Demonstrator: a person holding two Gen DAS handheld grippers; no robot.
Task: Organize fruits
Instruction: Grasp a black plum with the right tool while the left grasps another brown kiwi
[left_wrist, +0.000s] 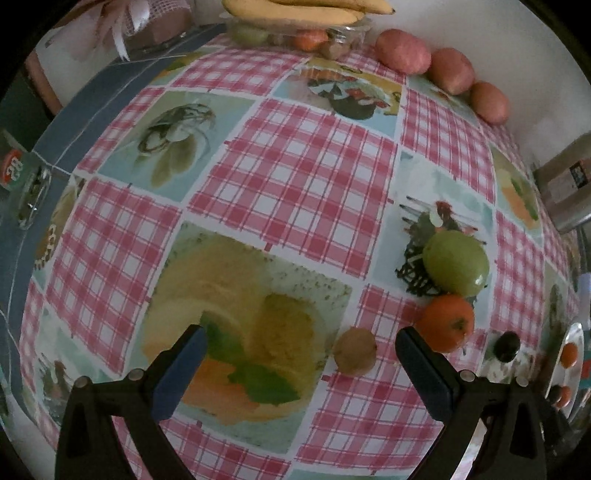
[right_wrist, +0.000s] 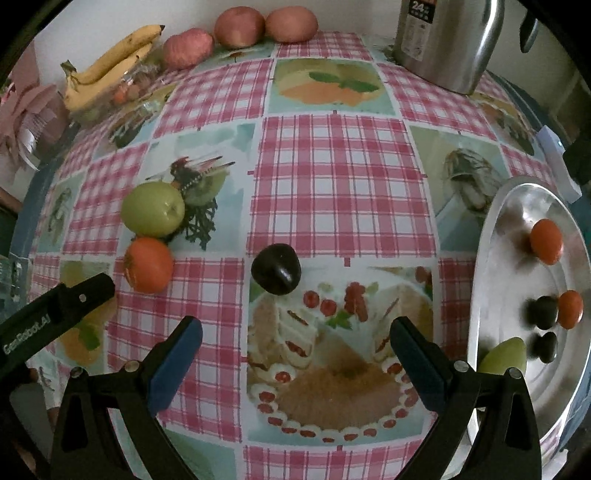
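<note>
In the left wrist view, my left gripper (left_wrist: 301, 341) is open and empty above the checked tablecloth. A small brown kiwi (left_wrist: 355, 351) lies just ahead between its fingers, nearer the right one. An orange tangerine (left_wrist: 447, 323) and a green apple (left_wrist: 456, 262) lie to its right. In the right wrist view, my right gripper (right_wrist: 295, 332) is open and empty, with a dark plum (right_wrist: 276, 268) just ahead of it. The green apple (right_wrist: 153, 208) and tangerine (right_wrist: 149, 264) lie to its left. A metal plate (right_wrist: 491, 258) at the right holds two tangerines, dark plums and a green fruit.
Three red apples (right_wrist: 240, 26) line the far wall. Bananas (right_wrist: 107, 66) rest on a clear box of fruit at the far left. A steel kettle (right_wrist: 448, 40) stands at the far right. The left gripper's finger (right_wrist: 70, 299) shows at the left edge.
</note>
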